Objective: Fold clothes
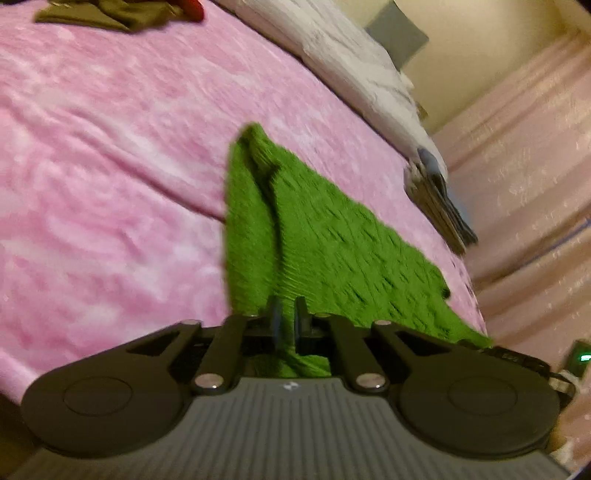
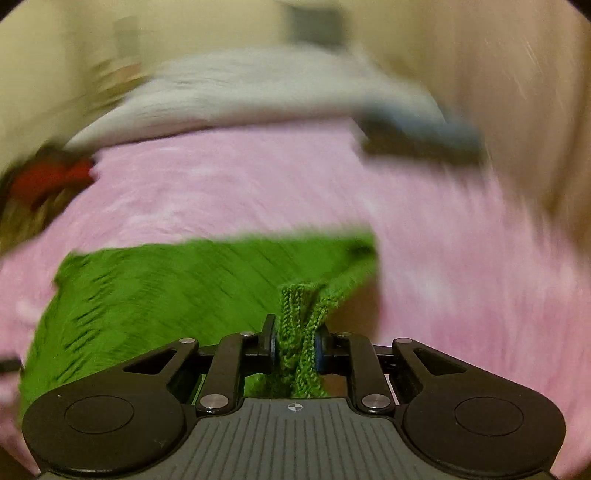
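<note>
Left gripper (image 1: 287,314): fingers (image 1: 274,314) drawn nearly together, a narrow fold of the green knit (image 1: 332,243) pinched between them. Right gripper (image 2: 295,341): fingers (image 2: 269,338) closed on a bunched edge of the same knit (image 2: 166,295), the ribbed stitches standing up thick between the blue pads; the gap is as wide as the bunch and no wider. Green knit: spread on the pink blanket (image 1: 110,166) of the bed, its near edge lifted into both grippers, the rest lying flat and stretching away toward the far side; in the left view one strip is folded over along its left edge. Pink blanket: covers the bed, wrinkled, under the knit on all sides. White bedding (image 1: 332,48): along the far end of the bed. Stack of folded dark items (image 1: 439,206): on the bed's right side, well apart from the knit, blurred in the right view. Olive cloth (image 1: 110,14) and a red item (image 2: 51,177): far left on the blanket, well apart from the knit. Right view heavily blurred; finer detail there cannot be told.
</note>
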